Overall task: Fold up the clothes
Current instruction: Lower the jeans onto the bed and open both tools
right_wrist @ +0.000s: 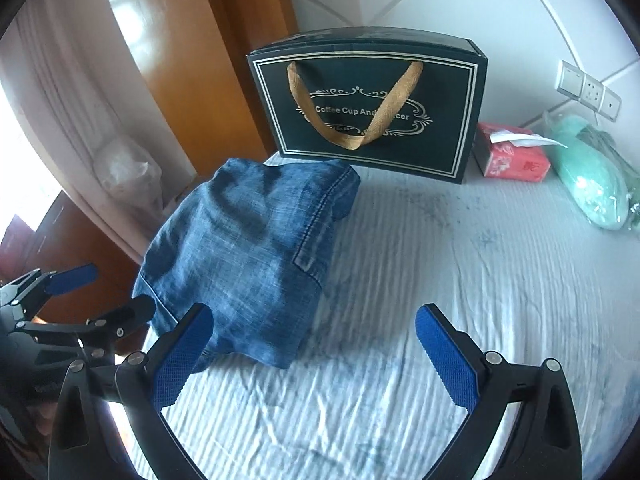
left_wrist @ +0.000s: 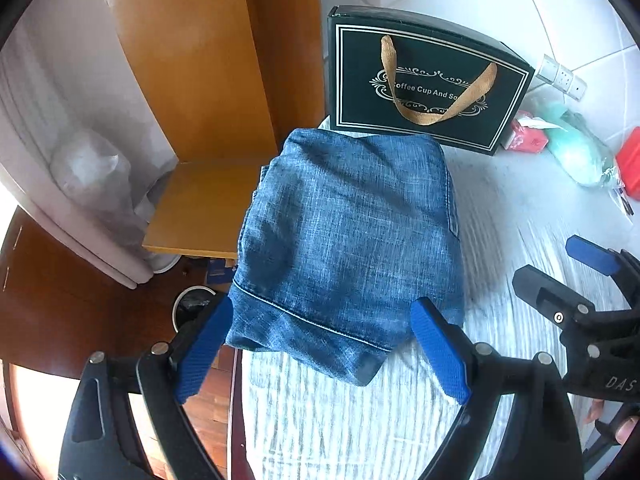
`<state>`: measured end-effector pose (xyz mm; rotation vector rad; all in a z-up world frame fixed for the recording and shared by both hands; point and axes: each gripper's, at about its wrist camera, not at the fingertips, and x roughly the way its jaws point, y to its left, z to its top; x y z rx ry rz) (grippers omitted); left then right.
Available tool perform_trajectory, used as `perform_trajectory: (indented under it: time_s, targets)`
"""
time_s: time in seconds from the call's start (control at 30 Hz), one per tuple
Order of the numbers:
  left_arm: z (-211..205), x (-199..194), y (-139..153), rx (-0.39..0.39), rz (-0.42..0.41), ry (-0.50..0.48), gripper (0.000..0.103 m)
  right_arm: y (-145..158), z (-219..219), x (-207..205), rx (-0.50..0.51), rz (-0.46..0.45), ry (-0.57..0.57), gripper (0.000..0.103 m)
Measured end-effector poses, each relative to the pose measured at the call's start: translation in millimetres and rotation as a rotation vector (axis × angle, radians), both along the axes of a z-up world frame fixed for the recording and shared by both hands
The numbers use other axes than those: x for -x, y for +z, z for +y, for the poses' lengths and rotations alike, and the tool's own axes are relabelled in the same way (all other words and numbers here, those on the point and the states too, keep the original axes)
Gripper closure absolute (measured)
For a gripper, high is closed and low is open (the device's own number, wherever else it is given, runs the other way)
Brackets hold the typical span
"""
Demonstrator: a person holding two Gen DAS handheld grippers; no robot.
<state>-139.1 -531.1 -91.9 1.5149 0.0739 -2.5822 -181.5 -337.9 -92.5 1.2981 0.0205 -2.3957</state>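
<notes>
The jeans (left_wrist: 348,240) lie folded into a compact stack on the bed (right_wrist: 420,280); I judge folding done, probably. My left gripper (left_wrist: 322,350) and right gripper (right_wrist: 316,354) are both released, holding nothing.

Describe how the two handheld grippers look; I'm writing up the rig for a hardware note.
Both the left gripper and the right gripper have black plastic frames with curved, cut-out arms, silver rivets at the joints, and bright blue textured pads on the jaws. White letters "DAS" mark the right one. No cables or sleeves show.
</notes>
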Motion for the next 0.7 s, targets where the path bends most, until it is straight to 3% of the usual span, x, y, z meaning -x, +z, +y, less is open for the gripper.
perform_trajectory:
  time_s: [0.7]
  targets:
    - [5.1, -4.7, -1.5, -0.027, 0.003, 0.016, 0.012, -0.4, 4.6, -0.8, -0.012, -0.005, -0.004, 0.0]
